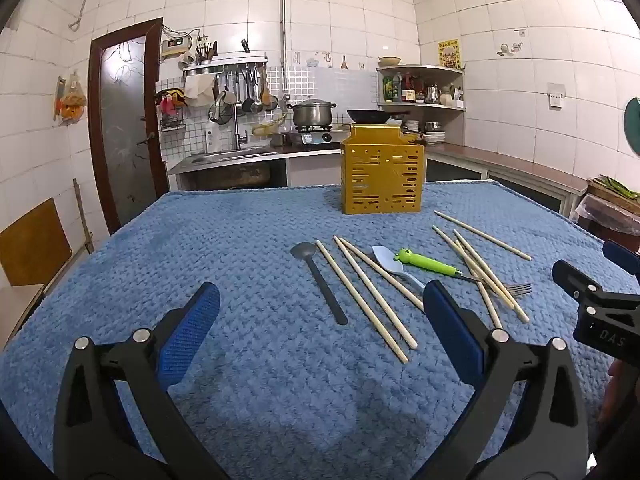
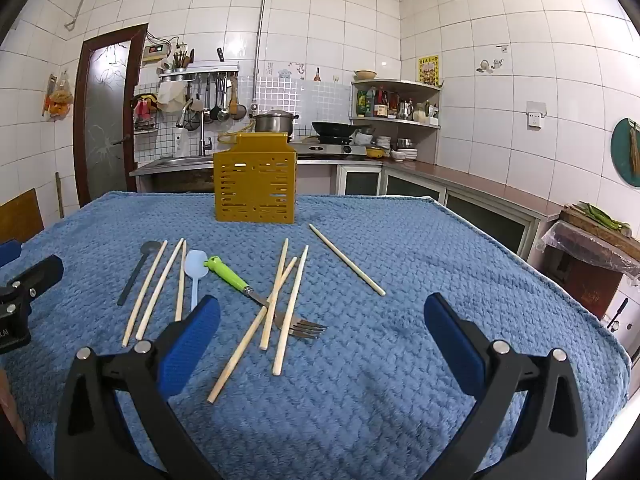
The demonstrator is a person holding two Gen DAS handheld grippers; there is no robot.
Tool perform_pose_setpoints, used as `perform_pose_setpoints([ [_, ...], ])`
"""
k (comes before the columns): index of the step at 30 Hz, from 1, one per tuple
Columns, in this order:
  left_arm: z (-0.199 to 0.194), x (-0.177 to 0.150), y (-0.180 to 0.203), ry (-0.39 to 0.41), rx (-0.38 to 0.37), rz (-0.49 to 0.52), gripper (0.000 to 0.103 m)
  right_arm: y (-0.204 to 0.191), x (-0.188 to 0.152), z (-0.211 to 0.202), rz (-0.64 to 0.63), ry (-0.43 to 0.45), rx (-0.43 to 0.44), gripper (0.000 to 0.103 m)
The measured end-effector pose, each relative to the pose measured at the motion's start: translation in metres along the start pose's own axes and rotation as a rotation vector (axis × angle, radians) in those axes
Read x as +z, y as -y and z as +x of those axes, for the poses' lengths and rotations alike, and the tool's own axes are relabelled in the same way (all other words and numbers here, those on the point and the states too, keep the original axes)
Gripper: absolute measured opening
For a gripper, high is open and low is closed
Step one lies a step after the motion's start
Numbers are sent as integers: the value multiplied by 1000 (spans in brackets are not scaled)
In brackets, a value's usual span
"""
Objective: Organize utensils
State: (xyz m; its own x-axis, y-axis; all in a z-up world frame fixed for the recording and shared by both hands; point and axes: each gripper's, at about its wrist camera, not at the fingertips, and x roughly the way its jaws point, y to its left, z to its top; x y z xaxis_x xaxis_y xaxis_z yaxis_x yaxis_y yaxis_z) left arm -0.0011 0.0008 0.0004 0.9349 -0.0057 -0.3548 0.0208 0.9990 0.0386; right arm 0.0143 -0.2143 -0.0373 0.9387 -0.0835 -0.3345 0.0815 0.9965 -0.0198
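A yellow slotted utensil holder [image 1: 382, 174] [image 2: 255, 186] stands upright at the far side of the blue cloth. Several wooden chopsticks [image 1: 366, 296] [image 2: 284, 304] lie scattered in front of it. Among them lie a grey spoon [image 1: 320, 280] [image 2: 136, 270], a light blue spoon [image 1: 390, 262] [image 2: 195, 268] and a fork with a green handle [image 1: 432, 265] [image 2: 236, 278]. My left gripper [image 1: 320, 304] is open and empty above the cloth, near the utensils. My right gripper [image 2: 322, 316] is open and empty, just right of the fork's tines [image 2: 308, 328].
The blue textured cloth [image 1: 180, 240] [image 2: 440, 260] covers the table. A kitchen counter with sink [image 1: 232, 156], stove with pot [image 1: 312, 114] and wok lies behind. A wooden chair [image 1: 32, 240] stands at the left; a covered box [image 2: 592, 248] at the right.
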Motion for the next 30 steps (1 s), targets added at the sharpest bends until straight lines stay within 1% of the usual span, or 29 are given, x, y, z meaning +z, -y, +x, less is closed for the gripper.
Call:
perform_pose_setpoints([
  [6, 1, 0, 0, -16, -1, 3, 98, 0, 0, 0, 3, 2, 2, 99],
  [30, 1, 0, 4, -21, -6, 2, 98, 1, 0, 0, 3, 1, 2, 99],
])
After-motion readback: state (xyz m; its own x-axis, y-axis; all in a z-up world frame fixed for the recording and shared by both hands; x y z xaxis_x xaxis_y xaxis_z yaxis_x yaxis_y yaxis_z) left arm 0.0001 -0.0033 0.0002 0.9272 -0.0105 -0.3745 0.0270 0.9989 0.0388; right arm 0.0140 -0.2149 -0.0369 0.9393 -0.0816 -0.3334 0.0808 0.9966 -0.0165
